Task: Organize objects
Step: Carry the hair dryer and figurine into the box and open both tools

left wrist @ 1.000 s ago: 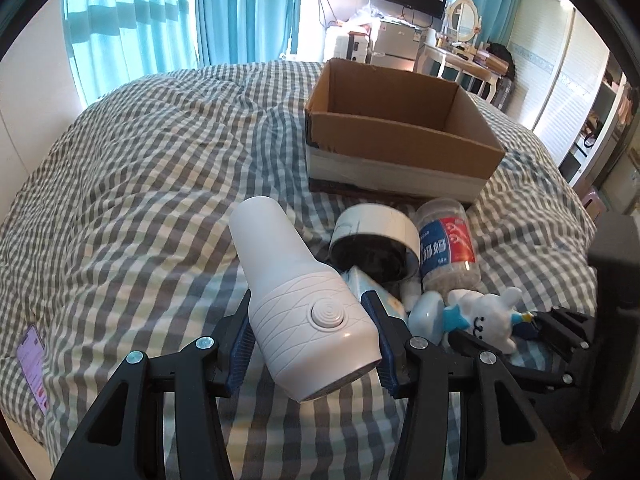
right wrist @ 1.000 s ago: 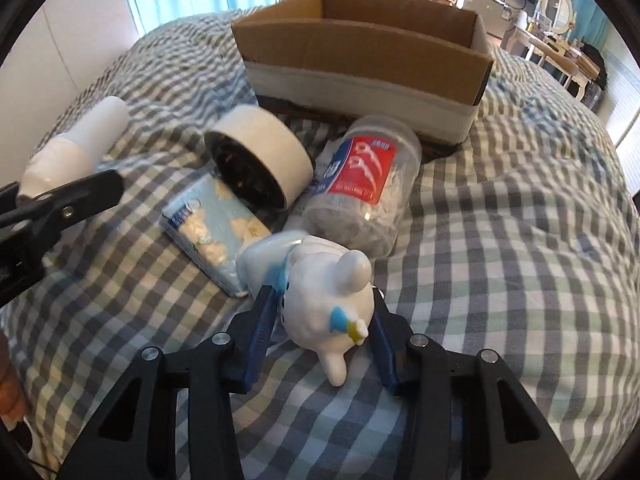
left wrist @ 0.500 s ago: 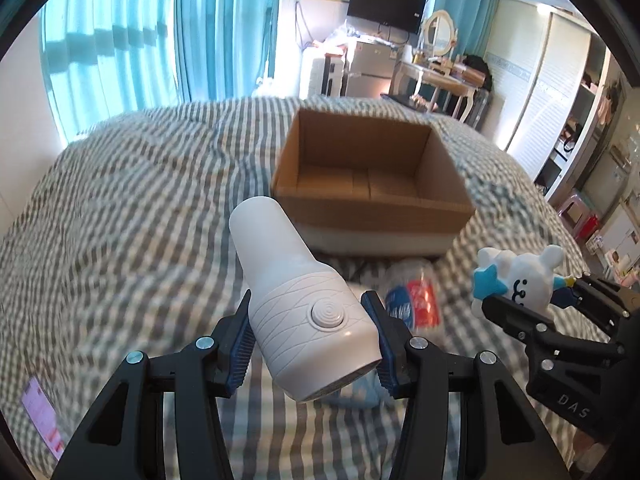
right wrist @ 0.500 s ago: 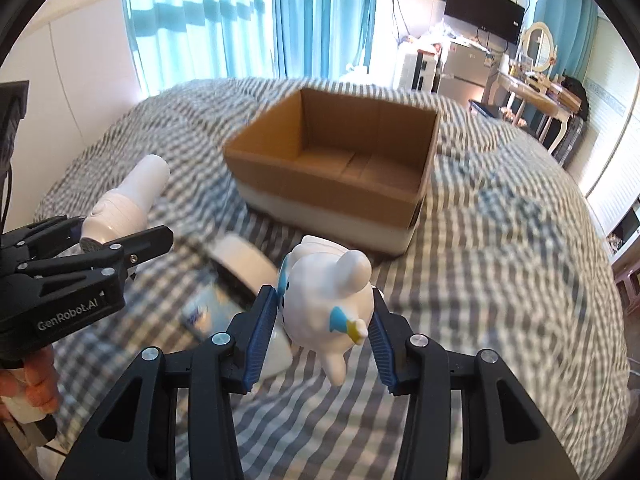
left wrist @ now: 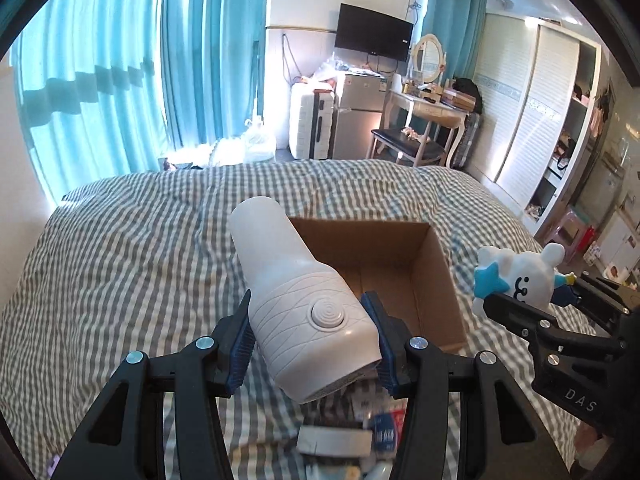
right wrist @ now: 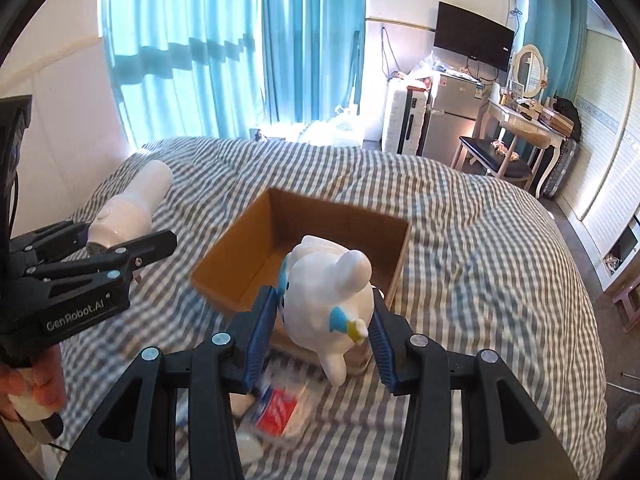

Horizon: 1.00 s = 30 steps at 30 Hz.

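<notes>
My left gripper (left wrist: 312,340) is shut on a white handheld device (left wrist: 298,292) with a round button, held in the air over the near edge of an open cardboard box (left wrist: 400,276). My right gripper (right wrist: 322,328) is shut on a white plush toy (right wrist: 326,300) with blue accents, also raised above the box (right wrist: 256,256). In the left wrist view the toy (left wrist: 520,276) and the right gripper (left wrist: 536,312) hang at the right. In the right wrist view the left gripper (right wrist: 116,244) with the white device (right wrist: 132,208) shows at the left. The box looks empty inside.
Below the grippers, on the checked bedspread (left wrist: 120,260), lie a roll of tape (left wrist: 336,442) and a clear jar with a red label (right wrist: 280,404), blurred. Beyond the bed stand blue curtains (right wrist: 224,48), a fridge (right wrist: 456,108), a dressing table (right wrist: 516,124) and a wardrobe (left wrist: 528,112).
Both grippers have risen from the bedspread with their objects and moved toward the box. The tape roll, jar and packet have dropped to the bottom of both views.
</notes>
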Tool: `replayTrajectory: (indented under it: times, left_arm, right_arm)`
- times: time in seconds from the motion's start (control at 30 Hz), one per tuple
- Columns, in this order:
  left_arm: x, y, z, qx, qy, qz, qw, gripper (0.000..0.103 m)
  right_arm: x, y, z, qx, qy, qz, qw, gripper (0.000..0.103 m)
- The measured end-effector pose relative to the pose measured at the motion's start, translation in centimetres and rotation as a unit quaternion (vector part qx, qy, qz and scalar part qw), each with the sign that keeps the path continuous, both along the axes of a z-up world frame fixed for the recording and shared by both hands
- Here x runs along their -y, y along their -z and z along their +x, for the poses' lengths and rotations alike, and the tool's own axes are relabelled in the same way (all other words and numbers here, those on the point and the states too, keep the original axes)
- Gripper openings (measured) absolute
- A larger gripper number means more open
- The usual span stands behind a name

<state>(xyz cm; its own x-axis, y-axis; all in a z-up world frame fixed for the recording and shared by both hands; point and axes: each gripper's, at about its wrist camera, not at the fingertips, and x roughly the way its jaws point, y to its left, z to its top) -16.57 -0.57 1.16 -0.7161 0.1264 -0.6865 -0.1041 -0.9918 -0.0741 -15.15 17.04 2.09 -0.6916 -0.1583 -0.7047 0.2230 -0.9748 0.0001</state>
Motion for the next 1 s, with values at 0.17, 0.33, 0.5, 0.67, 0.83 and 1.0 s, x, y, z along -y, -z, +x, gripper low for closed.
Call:
replayTrajectory:
  times: [0.17,0.33,0.5,0.67,0.83,1.0]
  left_arm:
    - [-1.3,0.3,-4.8,0.011,0.013,-0.003,0.9998,0.052]
    - [-2.2,1.8,-9.3,0.023,0.039,0.002,0.999,0.052]
    - [-3.1,4.5,-12.8,0.032,0.059,-0.005,0.9977,0.052]
    - [-3.9,7.4,-15.4,0.052,0.077,-0.005,0.9956,0.052]
    - [-3.8,9.6,-16.2,0.07,0.089,0.0,0.9936,0.052]
    - [-4.6,11.0,-16.9,0.075,0.101,-0.023,0.9918,0.052]
  right_arm:
    - [-1.6,-0.3,-4.8,0.011,0.01,-0.014,1.0,0.045]
    - [-2.7,1.0,-9.1,0.029,0.02,-0.025,0.999,0.045]
    - [-3.4,3.3,-13.1,0.052,0.028,-0.04,0.997,0.045]
    - [-3.2,6.0,-15.7,0.074,0.024,-0.039,0.996,0.045]
    - [-3.4,8.0,-16.8,0.087,0.023,-0.03,0.995,0.045]
    - [-3.5,8.9,-16.9,0.093,0.028,-0.031,0.995,0.045]
